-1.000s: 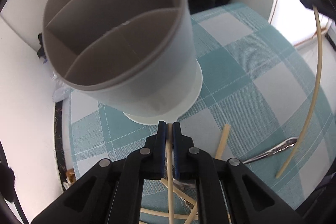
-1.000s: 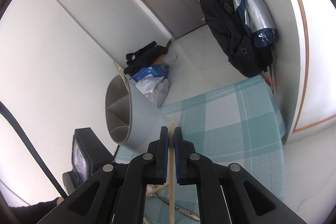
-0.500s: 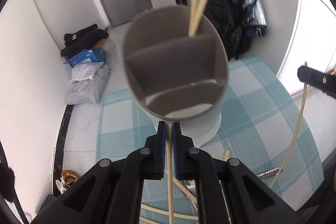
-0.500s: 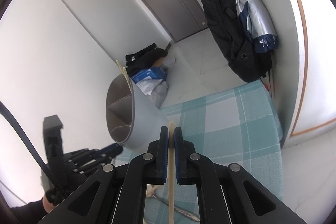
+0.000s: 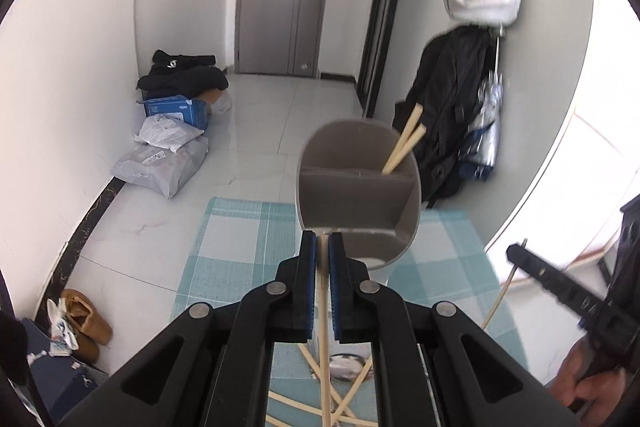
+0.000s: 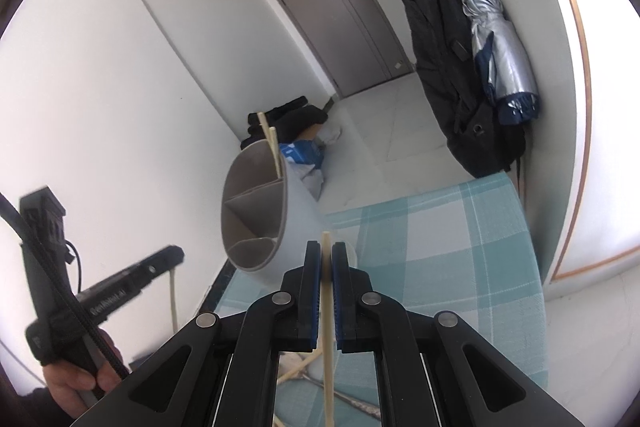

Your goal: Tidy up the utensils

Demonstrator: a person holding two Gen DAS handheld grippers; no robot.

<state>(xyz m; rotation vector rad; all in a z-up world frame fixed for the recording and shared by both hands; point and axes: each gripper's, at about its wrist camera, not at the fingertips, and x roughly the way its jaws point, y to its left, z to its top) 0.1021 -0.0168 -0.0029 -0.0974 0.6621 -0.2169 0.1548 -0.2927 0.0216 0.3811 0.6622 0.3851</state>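
Note:
A grey utensil holder (image 5: 357,195) with divided compartments stands on the teal checked mat (image 5: 232,251); two chopsticks (image 5: 402,147) stick out of its far compartment. My left gripper (image 5: 322,241) is shut on a chopstick (image 5: 324,347), just in front of the holder's near rim. My right gripper (image 6: 326,251) is shut on another chopstick (image 6: 328,327), to the right of the holder (image 6: 256,211). The right gripper also shows in the left wrist view (image 5: 560,291), with its chopstick (image 5: 496,303) hanging down.
Loose chopsticks (image 5: 352,391) and a metal utensil (image 5: 346,363) lie on the mat below my left gripper. Bags and boxes (image 5: 168,147) lie on the floor by the wall. A coat and umbrella (image 6: 492,59) hang at the right.
My left gripper has risen and pulled back from the holder, which now looks smaller and more upright. The right gripper has barely moved and keeps its chopstick.

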